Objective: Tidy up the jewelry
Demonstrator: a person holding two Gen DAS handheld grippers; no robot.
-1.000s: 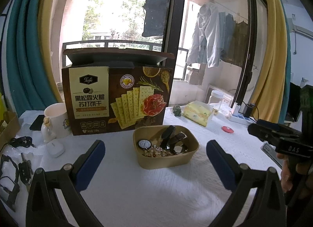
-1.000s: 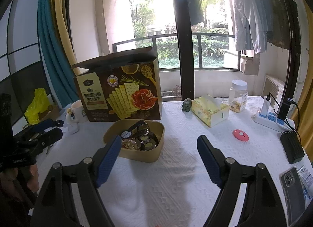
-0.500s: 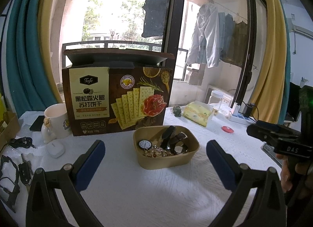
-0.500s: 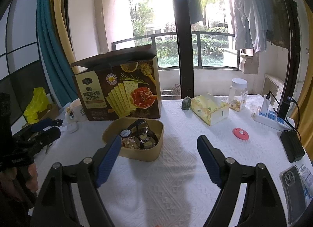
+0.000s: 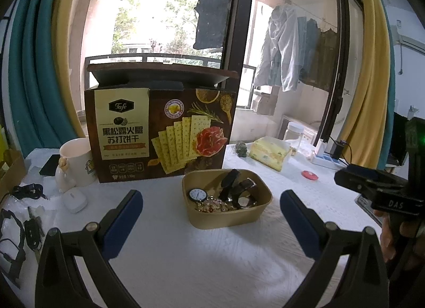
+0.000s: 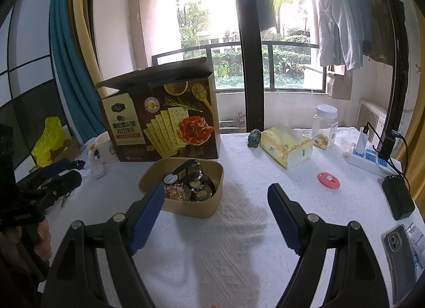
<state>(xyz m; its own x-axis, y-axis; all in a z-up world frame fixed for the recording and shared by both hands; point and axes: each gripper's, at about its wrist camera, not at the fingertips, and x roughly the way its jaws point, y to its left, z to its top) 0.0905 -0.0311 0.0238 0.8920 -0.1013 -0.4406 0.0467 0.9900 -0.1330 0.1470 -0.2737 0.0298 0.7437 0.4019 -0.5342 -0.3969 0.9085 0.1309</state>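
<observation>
The watches and beaded jewelry (image 5: 225,197) lie heaped in the tan rounded-rectangular paper bowl (image 5: 228,217) on the white-clothed table (image 5: 199,254), just before the open cracker box (image 5: 159,132), and left gripper (image 5: 209,215) and right gripper (image 6: 215,209) hover empty, blue pads wide apart, likely so either can reach in.

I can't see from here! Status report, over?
Both tools open, left and right, holding nothing. Watches and beads piled in tan bowl. Cracker box stands right behind it, over.

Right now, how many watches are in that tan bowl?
3 that I can make out, all in the tan bowl: white-faced watch at its left, two dark-strapped watches piled beside it. More may lie underneath.
</observation>
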